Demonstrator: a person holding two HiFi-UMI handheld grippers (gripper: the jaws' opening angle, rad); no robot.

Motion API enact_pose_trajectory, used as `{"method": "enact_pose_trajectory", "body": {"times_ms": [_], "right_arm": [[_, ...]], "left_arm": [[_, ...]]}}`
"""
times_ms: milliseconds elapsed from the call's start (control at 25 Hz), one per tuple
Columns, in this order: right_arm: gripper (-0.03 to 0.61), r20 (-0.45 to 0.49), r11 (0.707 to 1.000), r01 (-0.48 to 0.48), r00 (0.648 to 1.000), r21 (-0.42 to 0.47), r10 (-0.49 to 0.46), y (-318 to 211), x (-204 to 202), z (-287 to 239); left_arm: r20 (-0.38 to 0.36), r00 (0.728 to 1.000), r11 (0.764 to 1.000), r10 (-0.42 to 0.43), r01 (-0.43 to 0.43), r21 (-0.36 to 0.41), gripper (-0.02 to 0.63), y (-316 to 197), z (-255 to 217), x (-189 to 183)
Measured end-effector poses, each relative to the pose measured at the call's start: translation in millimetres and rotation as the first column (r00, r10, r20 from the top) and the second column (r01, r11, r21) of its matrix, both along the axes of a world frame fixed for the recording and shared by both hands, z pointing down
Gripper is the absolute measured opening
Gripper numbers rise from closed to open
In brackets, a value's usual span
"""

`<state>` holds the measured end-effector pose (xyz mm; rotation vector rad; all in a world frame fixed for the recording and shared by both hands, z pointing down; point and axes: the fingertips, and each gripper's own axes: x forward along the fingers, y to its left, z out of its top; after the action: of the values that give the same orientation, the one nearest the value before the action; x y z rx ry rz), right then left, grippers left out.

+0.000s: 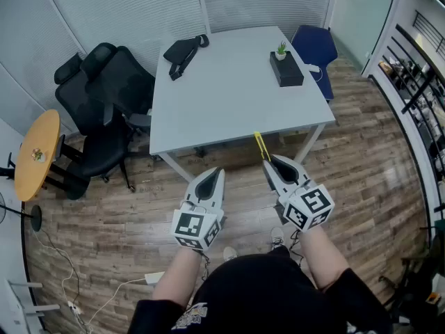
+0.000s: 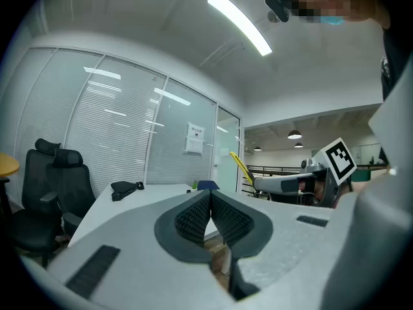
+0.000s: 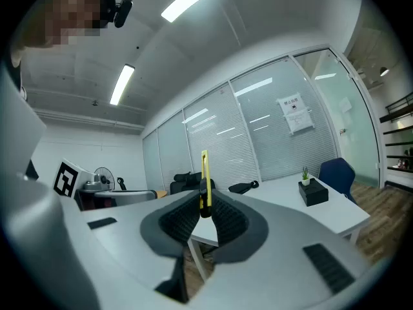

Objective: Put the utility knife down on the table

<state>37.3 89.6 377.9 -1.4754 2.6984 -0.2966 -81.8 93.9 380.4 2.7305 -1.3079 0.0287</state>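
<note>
A yellow utility knife [image 1: 261, 147] is clamped in my right gripper [image 1: 272, 161], standing up between the dark pads [image 3: 226, 217] in the right gripper view, knife [image 3: 204, 183]. It hangs just short of the near edge of the pale grey table [image 1: 229, 89]. My left gripper [image 1: 214, 172] is shut with nothing between its pads [image 2: 193, 218], held over the wooden floor beside the right one. From the left gripper view the knife [image 2: 241, 166] and right gripper [image 2: 284, 183] appear to the right.
On the table lie a black pouch [image 1: 183, 53] at the far left and a black box [image 1: 286, 69] with a small plant [image 1: 281, 49] at the far right. Black office chairs [image 1: 104, 96] stand left of the table, a blue chair [image 1: 314, 44] behind it, a round wooden table [image 1: 35, 155] further left.
</note>
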Motion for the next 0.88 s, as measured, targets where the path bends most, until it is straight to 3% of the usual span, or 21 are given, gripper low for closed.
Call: {"method": "enact_pose_trajectory", "body": {"times_ms": [880], "right_arm": [[0.058, 0.018, 1.000, 0.012, 1.000, 0.003, -0.012, 2, 25, 0]], "left_arm": [[0.023, 1.000, 1.000, -0.002, 0.002, -0.013, 0.006, 5, 3, 26]]}}
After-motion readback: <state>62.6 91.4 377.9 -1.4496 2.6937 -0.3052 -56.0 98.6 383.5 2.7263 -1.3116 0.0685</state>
